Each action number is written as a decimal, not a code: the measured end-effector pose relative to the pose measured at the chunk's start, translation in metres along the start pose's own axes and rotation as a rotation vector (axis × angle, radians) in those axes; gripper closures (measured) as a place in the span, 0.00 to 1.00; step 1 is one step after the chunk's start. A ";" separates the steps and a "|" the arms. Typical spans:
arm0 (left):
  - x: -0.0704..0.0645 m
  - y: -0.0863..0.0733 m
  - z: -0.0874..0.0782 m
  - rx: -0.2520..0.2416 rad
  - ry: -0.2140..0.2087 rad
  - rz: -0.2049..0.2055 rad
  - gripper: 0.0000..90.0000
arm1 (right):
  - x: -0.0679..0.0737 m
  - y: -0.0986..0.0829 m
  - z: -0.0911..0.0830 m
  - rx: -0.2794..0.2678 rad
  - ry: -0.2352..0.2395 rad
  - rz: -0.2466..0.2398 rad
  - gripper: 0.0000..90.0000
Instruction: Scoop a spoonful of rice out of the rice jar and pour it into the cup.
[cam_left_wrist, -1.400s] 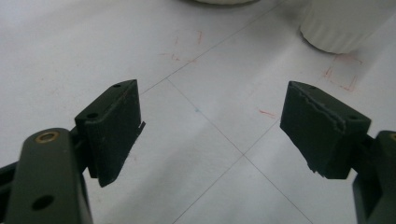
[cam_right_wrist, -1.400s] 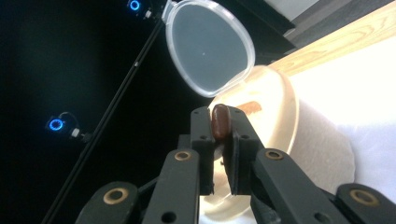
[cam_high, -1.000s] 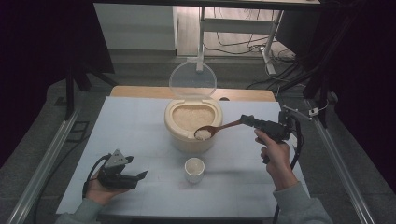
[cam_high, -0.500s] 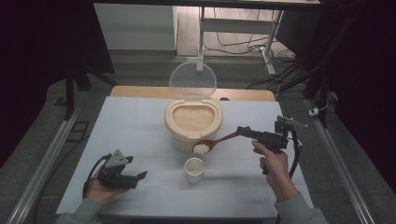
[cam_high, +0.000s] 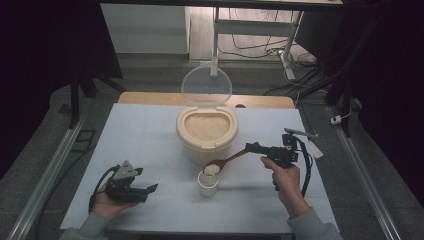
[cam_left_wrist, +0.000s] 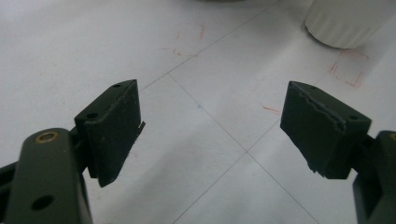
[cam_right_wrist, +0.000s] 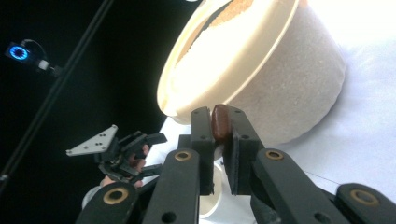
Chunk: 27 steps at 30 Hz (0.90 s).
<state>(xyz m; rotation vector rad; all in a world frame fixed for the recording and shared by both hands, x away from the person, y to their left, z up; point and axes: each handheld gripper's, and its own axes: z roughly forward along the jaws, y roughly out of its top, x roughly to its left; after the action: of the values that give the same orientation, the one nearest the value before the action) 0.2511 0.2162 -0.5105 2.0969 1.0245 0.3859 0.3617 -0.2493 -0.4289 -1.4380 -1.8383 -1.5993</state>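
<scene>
Spoonful of rice held over the small white cup, in front of the open rice container.

The right gripper has its 2 jaws clamped on the handle of a brown wooden spoon; the spoon's bowl, heaped with rice, sits just above the white cup; the cup stands just in front of the beige rice container, whose clear lid is tipped up at the back; the left gripper rests low on the white table, well apart from the cup, jaws spread wide with nothing between them; its pads frame bare tabletop in the left gripper view.
</scene>
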 end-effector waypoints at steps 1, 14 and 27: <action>0.000 0.000 0.000 0.000 0.001 0.000 0.22 | 0.002 0.000 0.001 0.006 -0.017 -0.020 0.92; 0.000 0.000 0.000 0.004 0.001 0.001 0.22 | 0.020 0.000 0.005 0.022 -0.091 -0.152 0.92; 0.000 -0.001 0.001 0.006 0.001 0.003 0.22 | 0.037 -0.008 0.004 -0.002 -0.115 -0.333 0.92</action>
<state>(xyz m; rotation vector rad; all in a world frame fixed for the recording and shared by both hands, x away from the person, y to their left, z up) 0.2513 0.2162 -0.5115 2.1036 1.0244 0.3855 0.3397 -0.2272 -0.4063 -1.3010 -2.2387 -1.6949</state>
